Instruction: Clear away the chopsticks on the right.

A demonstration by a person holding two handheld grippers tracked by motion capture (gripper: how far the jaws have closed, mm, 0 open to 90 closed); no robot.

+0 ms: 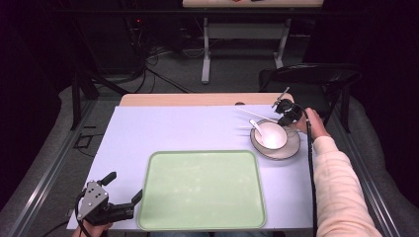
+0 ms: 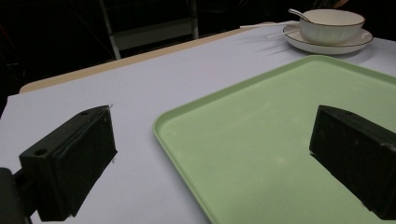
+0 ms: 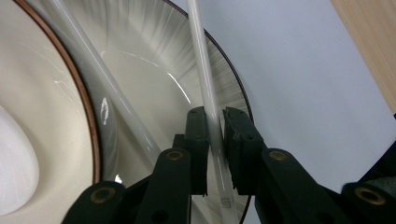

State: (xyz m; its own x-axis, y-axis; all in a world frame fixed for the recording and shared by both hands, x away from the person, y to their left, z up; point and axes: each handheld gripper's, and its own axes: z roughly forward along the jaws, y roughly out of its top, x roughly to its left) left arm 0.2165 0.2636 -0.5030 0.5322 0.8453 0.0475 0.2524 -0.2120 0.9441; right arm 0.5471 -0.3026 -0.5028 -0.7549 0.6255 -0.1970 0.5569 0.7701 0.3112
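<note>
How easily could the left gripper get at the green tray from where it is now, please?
Probably easily: the left gripper sits open just off the green tray's near left corner, one jaw already over its rim in its own view, and nothing lies between them. The tray is bare.

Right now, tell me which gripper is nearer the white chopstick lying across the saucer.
Right. The right gripper is shut on the white chopstick over the saucer; the left gripper hovers open at the green tray's near-left corner, far across the table.
</note>
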